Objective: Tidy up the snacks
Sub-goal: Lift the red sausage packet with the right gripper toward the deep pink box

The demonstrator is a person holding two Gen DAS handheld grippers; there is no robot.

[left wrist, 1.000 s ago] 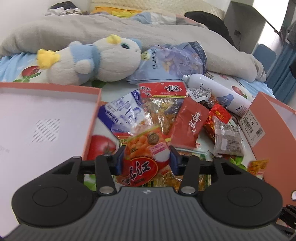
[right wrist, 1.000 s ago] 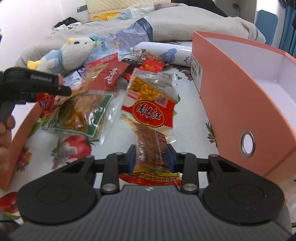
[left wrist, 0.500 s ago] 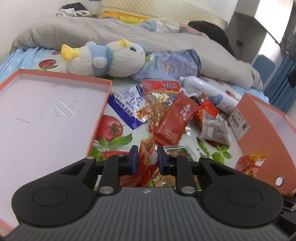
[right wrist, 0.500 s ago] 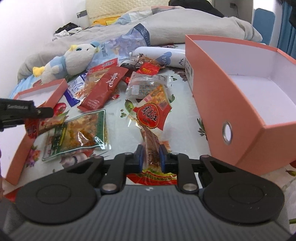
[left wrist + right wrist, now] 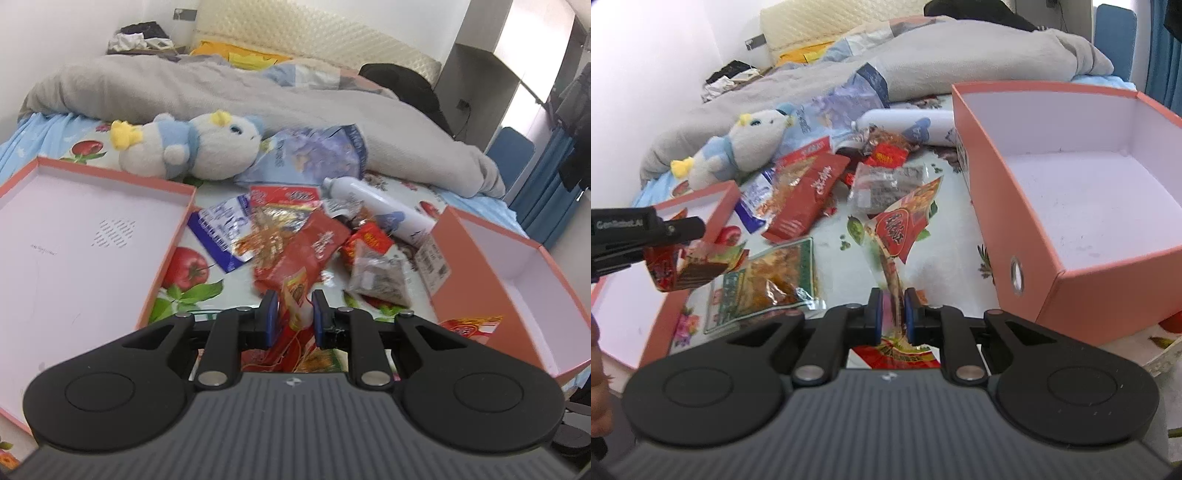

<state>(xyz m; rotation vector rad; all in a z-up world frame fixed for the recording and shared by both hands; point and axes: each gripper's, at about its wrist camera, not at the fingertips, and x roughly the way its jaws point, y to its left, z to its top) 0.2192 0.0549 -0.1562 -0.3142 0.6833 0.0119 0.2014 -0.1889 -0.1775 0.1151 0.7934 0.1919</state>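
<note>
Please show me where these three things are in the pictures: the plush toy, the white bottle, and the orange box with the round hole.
plush toy [image 5: 207,151]: left wrist view, on its white body.
white bottle [image 5: 376,205]: left wrist view, on the middle of its side.
orange box [image 5: 1004,206]: right wrist view, on its outer orange wall, above the hole.

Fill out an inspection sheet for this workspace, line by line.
Surface: bed sheet with a fruit print.
Job's things: loose snack packets in a heap; open orange box, nothing seen inside; shallow orange lid beside the heap.
Clutter: plush toy, white bottle, grey blanket.
Grippers: left gripper shut on a red packet; right gripper shut on a long snack packet with a red label.
Cables: nothing seen on the bed.
Surroundings: padded headboard, blue curtain.
</note>
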